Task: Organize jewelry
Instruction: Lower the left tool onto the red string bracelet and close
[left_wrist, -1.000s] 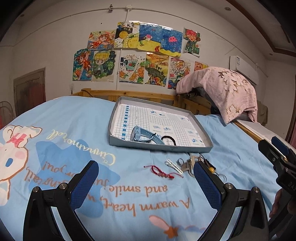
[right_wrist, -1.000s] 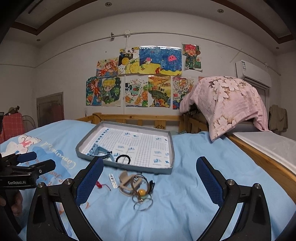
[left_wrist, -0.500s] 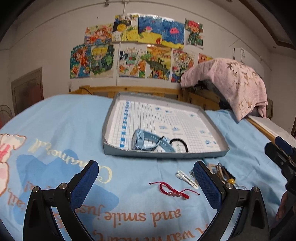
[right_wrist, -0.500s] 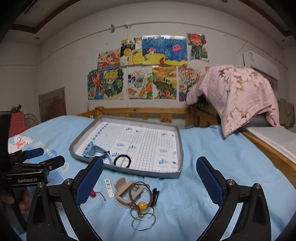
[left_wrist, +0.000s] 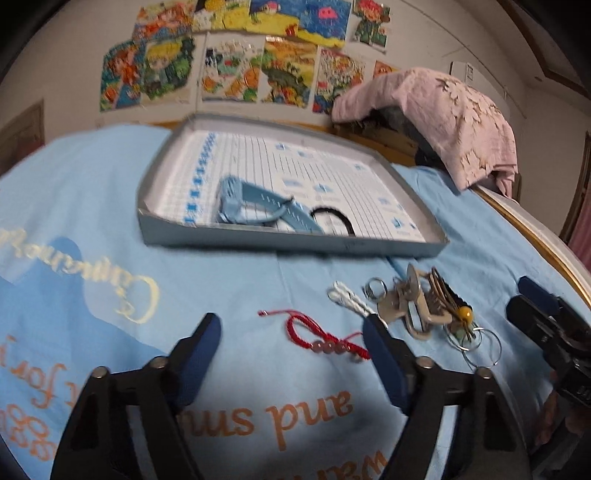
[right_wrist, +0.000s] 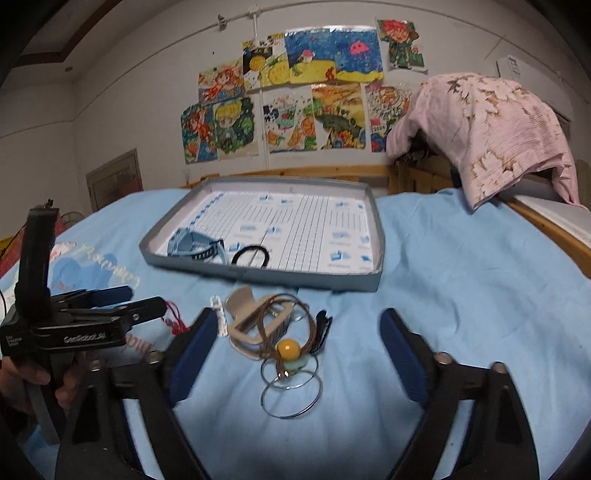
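I held the left gripper (left_wrist: 291, 343) wide open just above the red braided cord bracelet (left_wrist: 325, 338) on the light-blue printed bedsheet (left_wrist: 110, 280), where I read "and", "for" and "Cinnamoroll". My right gripper (right_wrist: 299, 332) gaped wide around the amber-bead ring tangle (right_wrist: 288, 350). The grey cardboard tray (right_wrist: 266, 275) beyond held a blue strap watch (right_wrist: 194, 247). The left handle read "GenRobot.AI".

Right gripper (right_wrist: 297, 334) wide apart, empty, low over blue bedsheet (right_wrist: 461, 295). Between its fingers: tangled pile (right_wrist: 280, 332) of beige clip, wire hoops and a yellow bead. Grey tray (right_wrist: 266, 273) just beyond holds blue watch (right_wrist: 194, 245) and black hair tie (right_wrist: 251, 255). Left gripper (right_wrist: 144, 301) at far left, beside red cord bracelet (right_wrist: 175, 319).
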